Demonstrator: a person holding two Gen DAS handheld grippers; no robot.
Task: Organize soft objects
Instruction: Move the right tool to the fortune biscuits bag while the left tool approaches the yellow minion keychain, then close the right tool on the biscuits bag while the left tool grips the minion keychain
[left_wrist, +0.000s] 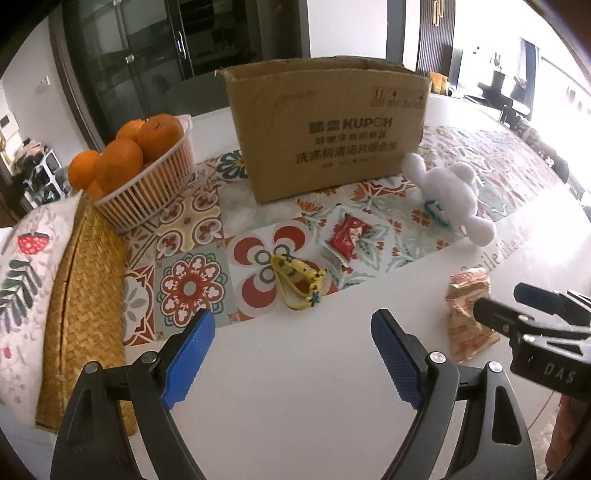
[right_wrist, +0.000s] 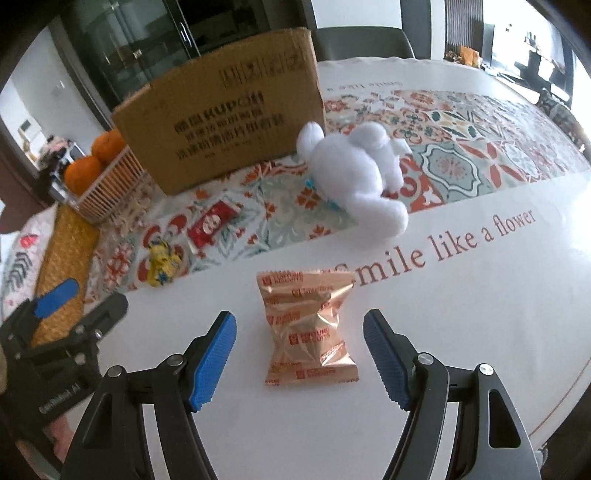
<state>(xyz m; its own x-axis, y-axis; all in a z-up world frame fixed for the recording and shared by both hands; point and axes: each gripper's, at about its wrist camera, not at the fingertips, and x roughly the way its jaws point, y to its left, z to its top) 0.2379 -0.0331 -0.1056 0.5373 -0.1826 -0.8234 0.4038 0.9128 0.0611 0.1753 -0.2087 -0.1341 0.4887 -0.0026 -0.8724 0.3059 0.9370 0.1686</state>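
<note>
Your right tool (right_wrist: 299, 354): jaws apart, straddling the peach snack packet (right_wrist: 308, 328) on the counter (right_wrist: 461, 314), not yet pressing it. Your left tool (left_wrist: 293, 354): jaws apart, empty, aimed toward the yellow toy (left_wrist: 297, 282). White plush (right_wrist: 354, 173) lies beside the cardboard box (left_wrist: 325, 129), the likely collection point.

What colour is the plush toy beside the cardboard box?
White plush toy, with a bit of blue at its neck; clearest in the right wrist view.
</note>
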